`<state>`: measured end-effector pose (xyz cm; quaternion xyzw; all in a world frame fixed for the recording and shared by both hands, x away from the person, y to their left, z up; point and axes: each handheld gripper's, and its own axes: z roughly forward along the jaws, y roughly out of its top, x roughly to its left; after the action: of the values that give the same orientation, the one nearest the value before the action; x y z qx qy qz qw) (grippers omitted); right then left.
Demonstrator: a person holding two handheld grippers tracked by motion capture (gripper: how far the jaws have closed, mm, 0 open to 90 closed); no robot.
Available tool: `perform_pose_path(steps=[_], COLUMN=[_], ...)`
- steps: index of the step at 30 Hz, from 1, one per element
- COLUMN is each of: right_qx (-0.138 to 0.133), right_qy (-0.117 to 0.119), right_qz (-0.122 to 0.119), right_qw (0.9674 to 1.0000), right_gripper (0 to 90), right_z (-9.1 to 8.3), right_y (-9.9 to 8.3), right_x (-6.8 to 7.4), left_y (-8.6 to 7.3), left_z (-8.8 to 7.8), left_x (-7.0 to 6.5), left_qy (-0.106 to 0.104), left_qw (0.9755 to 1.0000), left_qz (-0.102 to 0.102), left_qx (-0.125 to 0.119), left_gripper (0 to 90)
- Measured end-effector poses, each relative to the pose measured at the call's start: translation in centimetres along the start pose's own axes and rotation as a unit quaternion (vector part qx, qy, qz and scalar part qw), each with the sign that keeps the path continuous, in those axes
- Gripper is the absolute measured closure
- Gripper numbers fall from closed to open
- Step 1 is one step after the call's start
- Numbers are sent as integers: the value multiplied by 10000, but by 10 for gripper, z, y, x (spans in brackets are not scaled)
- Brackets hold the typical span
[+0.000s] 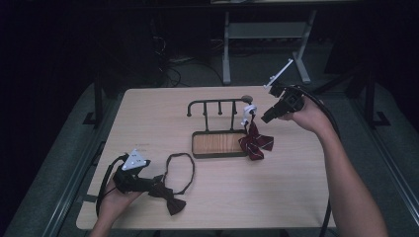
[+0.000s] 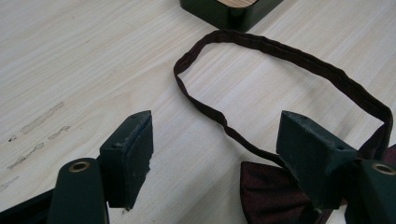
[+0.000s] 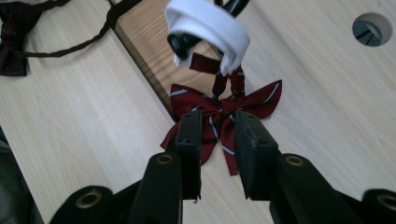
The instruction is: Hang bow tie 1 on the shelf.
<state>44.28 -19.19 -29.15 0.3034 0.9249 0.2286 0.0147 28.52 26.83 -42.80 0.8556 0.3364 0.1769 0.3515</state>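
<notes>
The rack point(image 1: 217, 111) is standing mid-table on its tray point(image 1: 219, 144), blocking any straight pass across the centre. The striped bow point(image 1: 256, 141) is hanging from the rack's right end by a white band point(image 1: 248, 111), spilling over the tray's right corner and narrowing the way in from that side, where the right gripper point(image 1: 268, 117) is hovering. The dark bow point(image 1: 168, 197) and its loop point(image 1: 180, 170) are lying across the front left, crowding the left gripper point(image 1: 148, 182). Bare tabletop point(image 1: 276, 187) is lying open at front right and along the far left.
</notes>
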Motion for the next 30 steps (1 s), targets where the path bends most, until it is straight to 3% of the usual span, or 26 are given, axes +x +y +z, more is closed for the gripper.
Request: perform_pose_path(steps=[22,30], right_qx=[-98,-185], right_qy=[249,322], right_qz=[-57,2], right_qw=[9996,9993], right_gripper=[634,605], right_z=[13,18], right_y=[-30,-44], right_x=[5,9], left_y=[-1,0], left_z=[2,2], left_x=[-1,0], left_qy=[-39,-18], left_qw=[10000,10000], left_qz=[-61,1], left_qx=[2,62], left_gripper=[277,275])
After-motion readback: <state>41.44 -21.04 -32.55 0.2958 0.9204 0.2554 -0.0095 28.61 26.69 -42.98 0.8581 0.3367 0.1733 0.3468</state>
